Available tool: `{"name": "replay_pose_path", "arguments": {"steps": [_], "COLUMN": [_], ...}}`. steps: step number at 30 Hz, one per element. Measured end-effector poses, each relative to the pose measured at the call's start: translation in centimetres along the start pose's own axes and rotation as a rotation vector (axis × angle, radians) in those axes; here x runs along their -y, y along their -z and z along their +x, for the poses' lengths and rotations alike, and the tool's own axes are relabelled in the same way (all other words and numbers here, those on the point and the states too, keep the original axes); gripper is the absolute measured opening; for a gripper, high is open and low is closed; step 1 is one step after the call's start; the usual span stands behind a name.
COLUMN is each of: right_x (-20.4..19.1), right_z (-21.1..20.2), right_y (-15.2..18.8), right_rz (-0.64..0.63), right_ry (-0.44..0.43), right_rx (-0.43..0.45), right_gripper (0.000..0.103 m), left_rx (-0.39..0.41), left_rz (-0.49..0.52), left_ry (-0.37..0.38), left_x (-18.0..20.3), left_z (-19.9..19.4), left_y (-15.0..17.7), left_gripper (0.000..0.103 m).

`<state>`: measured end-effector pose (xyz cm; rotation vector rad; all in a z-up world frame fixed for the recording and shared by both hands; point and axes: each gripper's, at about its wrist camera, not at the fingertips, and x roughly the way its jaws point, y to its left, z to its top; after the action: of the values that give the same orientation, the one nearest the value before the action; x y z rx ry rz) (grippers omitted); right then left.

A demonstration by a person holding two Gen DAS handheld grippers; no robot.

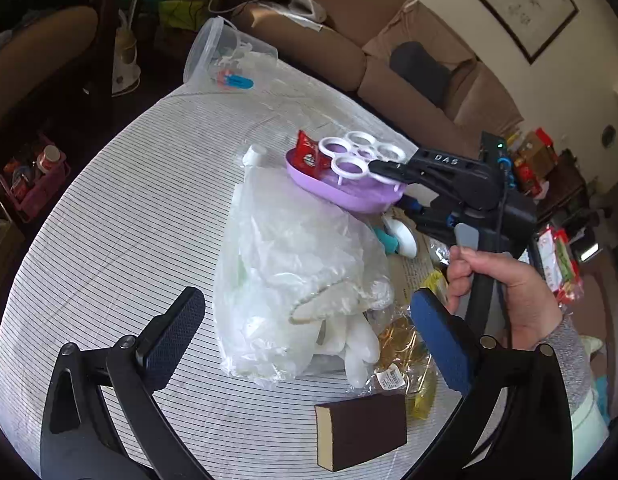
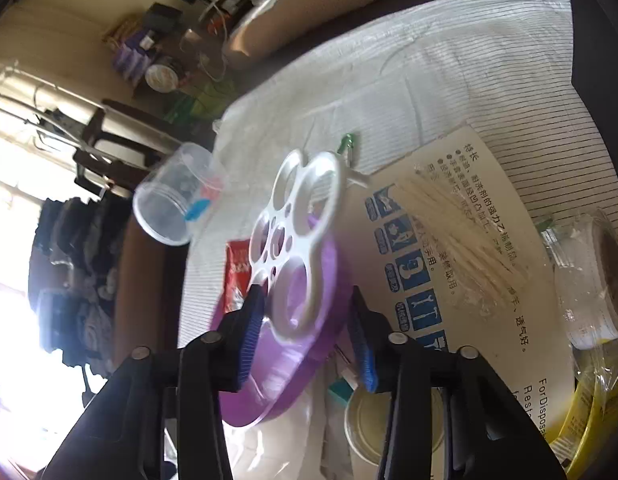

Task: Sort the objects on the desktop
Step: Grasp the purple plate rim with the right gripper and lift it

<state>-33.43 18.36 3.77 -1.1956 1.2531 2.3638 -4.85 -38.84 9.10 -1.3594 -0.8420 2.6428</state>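
My right gripper [image 2: 307, 328] is shut on a purple soap dish [image 2: 285, 360] with a white ringed insert [image 2: 297, 240], holding it tilted above the table. The left wrist view shows the same dish [image 1: 349, 192], insert [image 1: 359, 152] and right gripper [image 1: 383, 170] above a pile of clear plastic bags [image 1: 293, 256]. A red packet [image 1: 309, 154] lies in the dish. My left gripper [image 1: 305, 332] is open and empty, low over the striped tablecloth [image 1: 129, 208], with white gloves [image 1: 349, 344] between its fingers.
A brown sponge [image 1: 359, 434] lies near the front edge. A clear plastic tub [image 1: 225, 56] lies on its side at the far edge. A printed glove box [image 2: 461, 248] with cotton swabs [image 2: 449, 216], yellow packaging [image 2: 589, 400] and a round lid [image 2: 373, 420] crowd the right side. A sofa [image 1: 389, 40] stands behind.
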Motion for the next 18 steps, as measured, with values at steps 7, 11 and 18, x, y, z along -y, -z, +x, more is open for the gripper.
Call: {"name": "replay_pose_path", "arguments": {"steps": [7, 11, 18], "right_x": [-4.3, -4.8, -3.9], "right_z": [-3.3, -2.8, 0.1], "right_y": [0.8, 2.0, 3.1], "right_rz": [-0.205, -0.199, -0.154], "right_ry": [0.017, 0.046, 0.063], "right_rx": [0.021, -0.046, -0.088], "right_gripper": [0.032, 0.043, 0.049], "left_rx": [-0.010, -0.009, -0.017], "left_rz": [-0.004, -0.010, -0.005], "left_ry": [0.015, 0.023, 0.024], "left_x": [0.5, 0.6, 0.9], "left_z": [0.2, 0.1, 0.2], "left_y": [0.4, 0.4, 0.6], "left_gripper": [0.103, 0.103, 0.103]}}
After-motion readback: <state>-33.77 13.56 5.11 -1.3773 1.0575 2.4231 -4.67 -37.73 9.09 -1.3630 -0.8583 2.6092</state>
